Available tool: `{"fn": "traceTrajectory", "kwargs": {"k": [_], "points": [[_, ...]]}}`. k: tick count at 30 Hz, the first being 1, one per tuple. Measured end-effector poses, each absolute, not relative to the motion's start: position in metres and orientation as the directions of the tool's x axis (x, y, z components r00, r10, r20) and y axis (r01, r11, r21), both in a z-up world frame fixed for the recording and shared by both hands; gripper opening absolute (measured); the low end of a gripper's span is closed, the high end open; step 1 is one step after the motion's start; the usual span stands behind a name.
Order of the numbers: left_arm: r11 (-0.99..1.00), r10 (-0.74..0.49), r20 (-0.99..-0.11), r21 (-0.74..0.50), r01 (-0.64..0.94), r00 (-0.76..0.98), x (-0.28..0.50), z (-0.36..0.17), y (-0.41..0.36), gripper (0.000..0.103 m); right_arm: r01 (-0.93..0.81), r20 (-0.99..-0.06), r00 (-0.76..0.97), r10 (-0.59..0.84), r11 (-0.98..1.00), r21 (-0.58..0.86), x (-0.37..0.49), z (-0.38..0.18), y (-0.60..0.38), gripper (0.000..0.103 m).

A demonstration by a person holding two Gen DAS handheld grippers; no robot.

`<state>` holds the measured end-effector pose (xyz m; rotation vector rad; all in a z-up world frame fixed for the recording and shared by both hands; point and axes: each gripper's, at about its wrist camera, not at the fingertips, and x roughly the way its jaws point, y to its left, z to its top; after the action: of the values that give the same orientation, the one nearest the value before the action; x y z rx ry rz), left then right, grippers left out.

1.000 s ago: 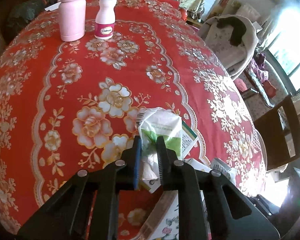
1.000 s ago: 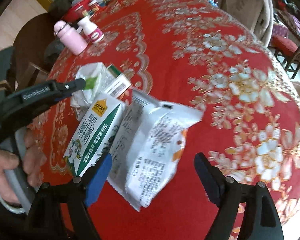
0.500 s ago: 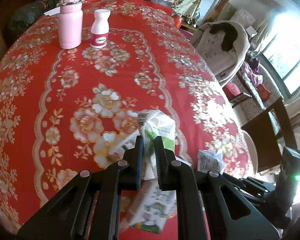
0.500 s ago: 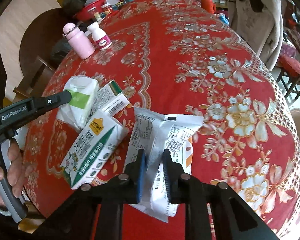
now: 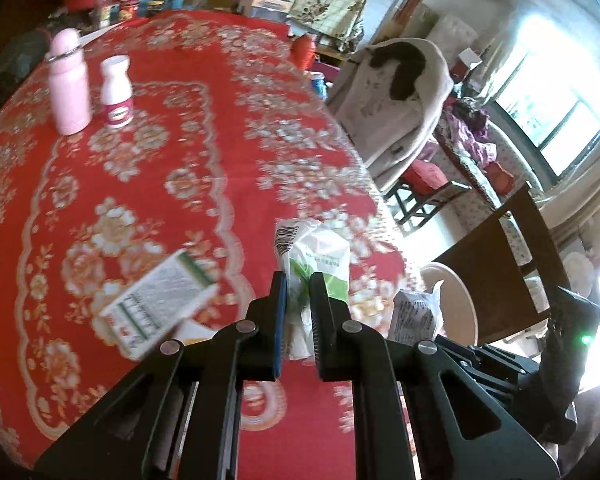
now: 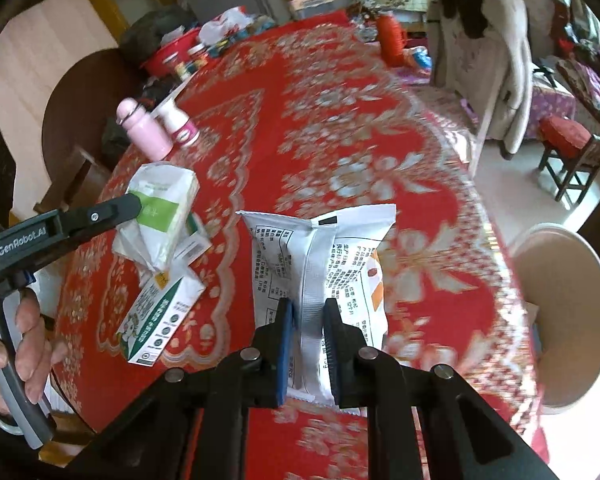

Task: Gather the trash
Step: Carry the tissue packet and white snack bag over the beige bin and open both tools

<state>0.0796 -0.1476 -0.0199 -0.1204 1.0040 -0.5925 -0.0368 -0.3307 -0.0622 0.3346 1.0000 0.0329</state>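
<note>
My left gripper (image 5: pixel 298 280) is shut on a crumpled white and green packet (image 5: pixel 320 256) and holds it above the red flowered tablecloth (image 5: pixel 148 184); the packet also shows in the right wrist view (image 6: pixel 160 216). My right gripper (image 6: pixel 307 306) is shut on the back seam of a white snack wrapper (image 6: pixel 324 256), lifted off the cloth; the wrapper also shows in the left wrist view (image 5: pixel 416 316). A green and white milk carton (image 6: pixel 160 316) and a flat box (image 5: pixel 160 304) lie on the cloth near the table's front edge.
A pink bottle (image 5: pixel 70 84) and a white bottle (image 5: pixel 117 92) stand at the far left of the table. A round beige bin (image 6: pixel 564 320) sits off the table's right edge. Chairs with a coat (image 5: pixel 396 96) stand beyond the table.
Both grippers have risen and swung right, toward the table's right edge, each with its piece of trash. The beige bin has come into view. The carton and box stay on the cloth.
</note>
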Motion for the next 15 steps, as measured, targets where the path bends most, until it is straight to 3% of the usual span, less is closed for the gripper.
{"fn": "traceTrajectory", "kwargs": {"k": [15], "points": [[0.796, -0.563, -0.75, -0.379, 0.472, 0.347, 0.054, -0.014, -0.241, 0.009, 0.209, -0.809, 0.575, 0.123, 0.934, 0.291, -0.068, -0.046, -0.434, 0.014]]}}
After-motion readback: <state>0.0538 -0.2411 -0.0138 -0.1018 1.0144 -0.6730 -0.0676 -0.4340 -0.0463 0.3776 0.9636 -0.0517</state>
